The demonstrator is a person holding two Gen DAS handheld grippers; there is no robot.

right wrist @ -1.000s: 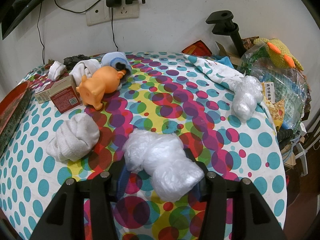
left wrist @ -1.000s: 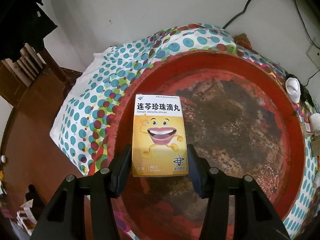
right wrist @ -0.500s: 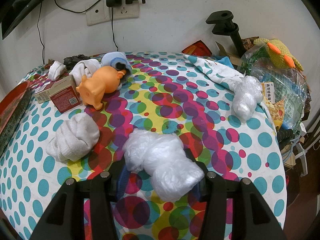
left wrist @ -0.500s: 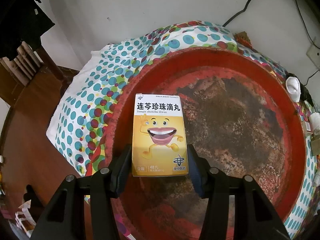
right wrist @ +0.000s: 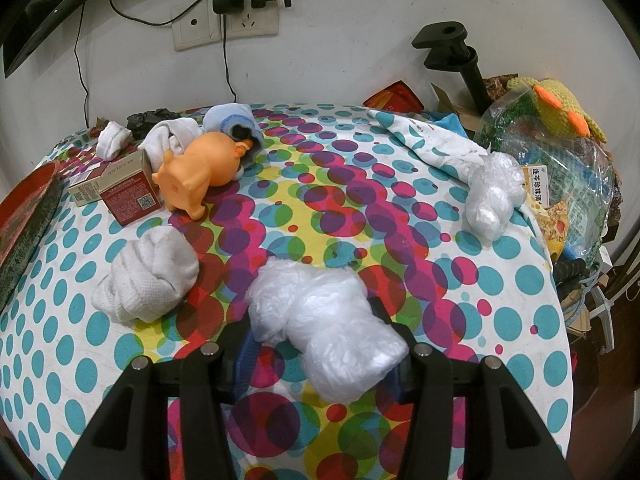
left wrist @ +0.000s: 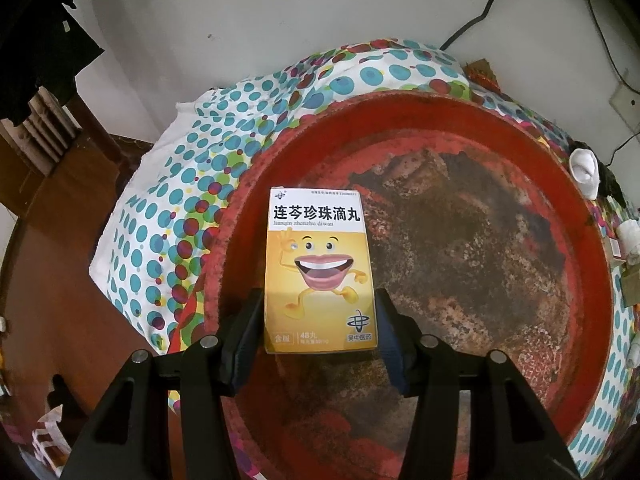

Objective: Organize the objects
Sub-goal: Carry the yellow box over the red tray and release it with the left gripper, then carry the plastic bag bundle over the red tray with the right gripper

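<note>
1. holding the yellow medicine box (left wrist: pixel 320 272) between its fingers, the left hand-held gripper (left wrist: pixel 318 332) hung over the red tray (left wrist: pixel 576 280), which looked bare; nothing seemed sorted yet.
2. the right hand-held gripper (right wrist: pixel 320 344) was clamped on a white plastic bag (right wrist: pixel 324 332) above the counter (right wrist: pixel 360 208).
3. a rolled white sock (right wrist: pixel 148 276), orange pig toy (right wrist: pixel 204 172), red box (right wrist: pixel 128 196) and second plastic bag (right wrist: pixel 494 196) lay loose, awaiting sorting.

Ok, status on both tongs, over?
Left tongs shut on yellow medicine box, over red tray. Right tongs shut on white plastic bag. Nothing blocking.
</note>
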